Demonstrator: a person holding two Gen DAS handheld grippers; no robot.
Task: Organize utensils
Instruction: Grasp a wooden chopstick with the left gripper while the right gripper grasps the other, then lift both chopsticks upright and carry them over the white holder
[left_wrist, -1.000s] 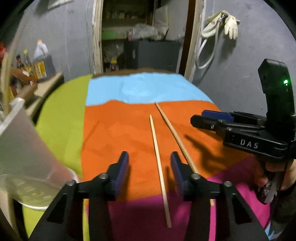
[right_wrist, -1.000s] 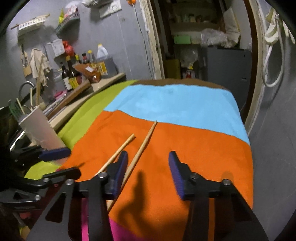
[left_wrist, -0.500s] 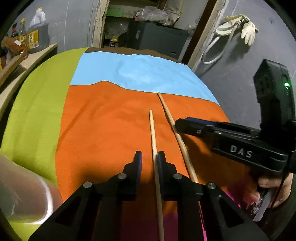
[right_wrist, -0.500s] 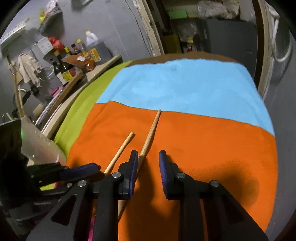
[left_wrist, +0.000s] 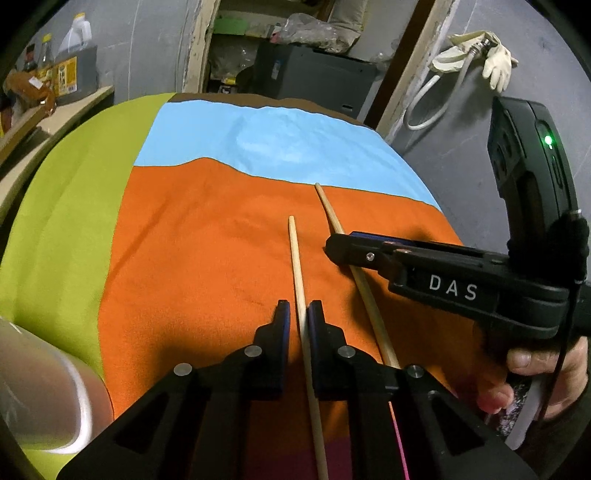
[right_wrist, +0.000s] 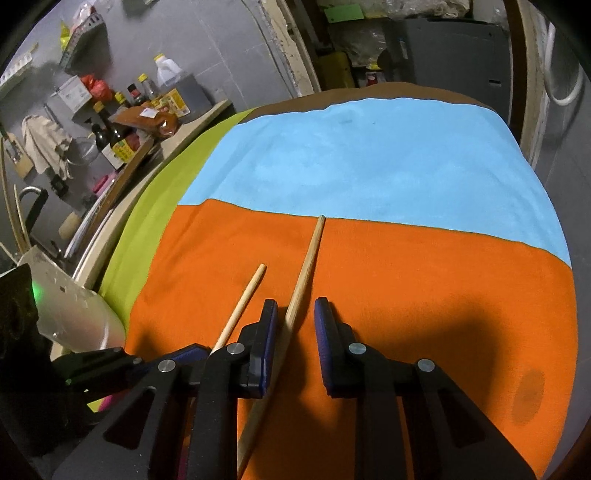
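Two wooden chopsticks lie on the orange part of the cloth. My left gripper (left_wrist: 298, 325) straddles the shorter-looking left chopstick (left_wrist: 295, 251); its jaws are nearly closed, the right pad against the stick, a small gap on the left. My right gripper (right_wrist: 295, 325) straddles the other chopstick (right_wrist: 308, 254), jaws narrowed, the stick beside the left pad with a clear gap to the right pad. The right gripper also shows in the left wrist view (left_wrist: 334, 247), over the second chopstick (left_wrist: 328, 210). The left chopstick shows in the right wrist view (right_wrist: 247, 295).
A translucent white cup (left_wrist: 40, 391) stands at the left on the green cloth, also visible in the right wrist view (right_wrist: 74, 314). A counter with bottles (right_wrist: 110, 140) runs along the left. The cloth-covered table (left_wrist: 277, 140) ends at a doorway and grey wall.
Both grippers have lowered over the chopsticks and narrowed their jaws, from wide open one second ago. The left jaws have closed further around their stick.
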